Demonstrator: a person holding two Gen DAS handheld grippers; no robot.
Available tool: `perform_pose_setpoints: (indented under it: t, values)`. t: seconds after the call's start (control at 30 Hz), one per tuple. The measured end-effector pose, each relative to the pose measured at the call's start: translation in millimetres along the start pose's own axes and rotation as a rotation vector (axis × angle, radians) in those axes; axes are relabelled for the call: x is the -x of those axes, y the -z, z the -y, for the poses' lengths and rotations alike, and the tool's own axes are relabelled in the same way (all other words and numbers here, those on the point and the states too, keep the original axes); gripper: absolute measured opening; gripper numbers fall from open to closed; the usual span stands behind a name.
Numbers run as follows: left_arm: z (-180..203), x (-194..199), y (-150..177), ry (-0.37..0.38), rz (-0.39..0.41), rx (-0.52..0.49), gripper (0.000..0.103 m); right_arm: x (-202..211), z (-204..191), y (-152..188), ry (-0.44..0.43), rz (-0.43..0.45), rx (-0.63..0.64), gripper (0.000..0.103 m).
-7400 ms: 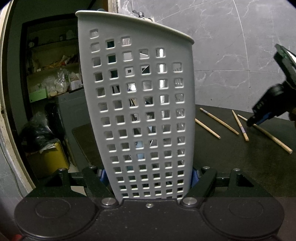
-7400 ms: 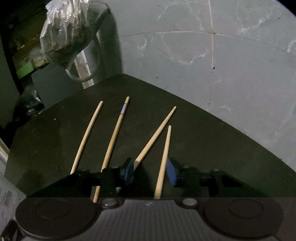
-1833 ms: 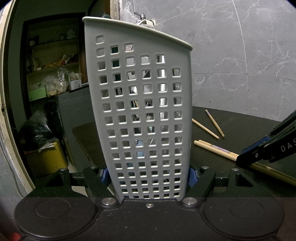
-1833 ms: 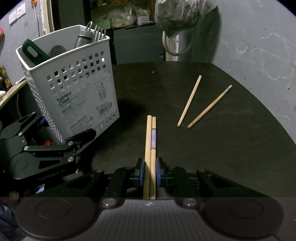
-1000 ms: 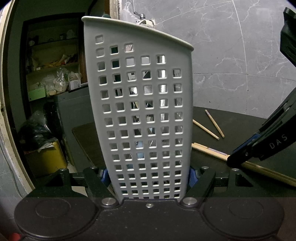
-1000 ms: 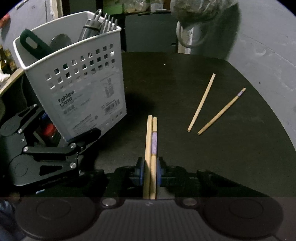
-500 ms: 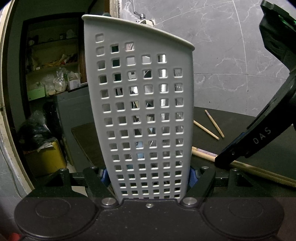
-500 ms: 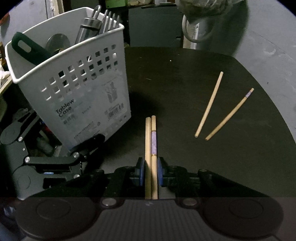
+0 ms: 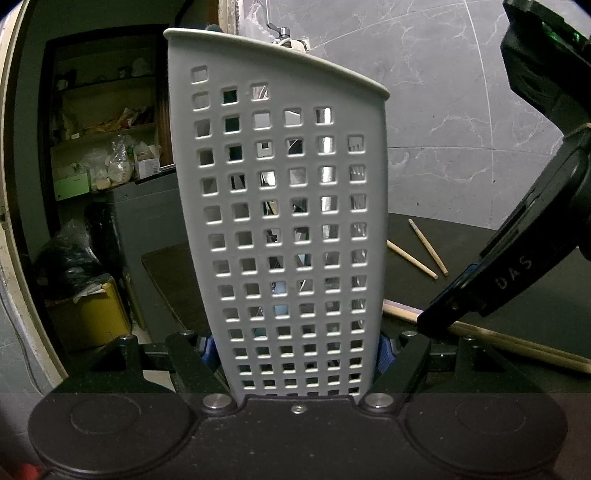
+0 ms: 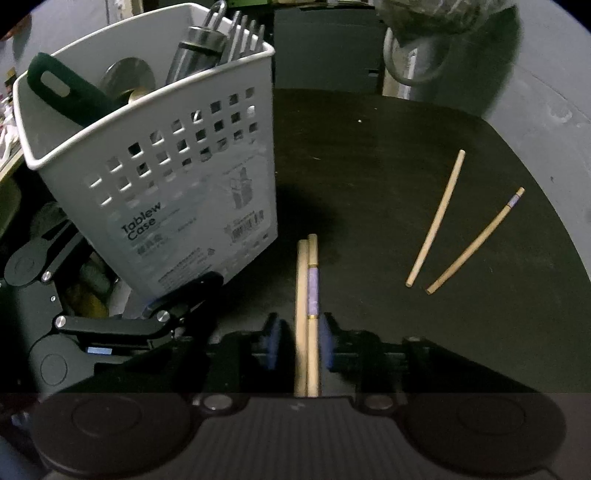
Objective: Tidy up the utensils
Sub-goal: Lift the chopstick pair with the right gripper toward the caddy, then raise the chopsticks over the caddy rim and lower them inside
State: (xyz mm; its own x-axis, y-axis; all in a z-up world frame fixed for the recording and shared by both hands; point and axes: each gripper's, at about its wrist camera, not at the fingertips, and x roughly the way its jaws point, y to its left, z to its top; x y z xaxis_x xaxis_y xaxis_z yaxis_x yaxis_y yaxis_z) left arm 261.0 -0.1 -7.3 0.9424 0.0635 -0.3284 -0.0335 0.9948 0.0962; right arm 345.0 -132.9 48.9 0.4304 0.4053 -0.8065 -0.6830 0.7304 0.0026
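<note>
1. A pair of chopsticks [image 10: 307,295] lies side by side between the fingers of the right gripper [image 10: 300,339], pointing straight ahead past the fingertips; the right-hand stick has a purple band.
2. The right jaws are narrow and closing. The blue pads [image 10: 271,345] flank the pair, with a sliver of gap visible on the left side, so they do not look clamped on the wood.
3. Ahead and to the left of those fingers stands the white utensil basket [image 10: 177,184], tilted. Its near corner is just beside the stick tips, but they are outside it.
4. The left gripper [image 9: 295,349] holds that basket low down, with one blue pad pressed on each side wall. The perforated wall fills the space between and beyond its fingers.
5. In the basket stand a dark green handle [image 10: 62,88] and metal forks [image 10: 240,33], crowding the far side of the opening.
6. Well off to the right of the right fingers, two loose chopsticks [image 10: 436,218] lie apart on the black table [image 10: 369,166]; one has a purple tip band.
7. A plastic bag [image 10: 424,22] hangs beyond the table's far edge.
8. From the left wrist, the right gripper's black body [image 9: 498,280] slants in to the right of the fingers, over the held sticks.
9. Cluttered shelves [image 9: 103,147] stand left of the basket.
</note>
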Motion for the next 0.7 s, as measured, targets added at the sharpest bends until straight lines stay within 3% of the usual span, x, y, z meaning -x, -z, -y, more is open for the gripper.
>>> perform_pose_setpoints:
  t: [0.37, 0.6, 0.7]
  values:
    - [0, -4, 2, -0.001, 0.002, -0.002, 0.076, -5, -3, -19, -0.012, -0.088, 0.042, 0.017]
    - [-4, -2, 4, 0.011, 0.007, 0.006, 0.076, -4, -4, -12, 0.007, -0.015, 0.027, 0.013]
    - [-5, -1, 4, 0.012, 0.008, 0.009, 0.076, 1, 21, -2, -0.097, 0.03, -0.127, 0.013]
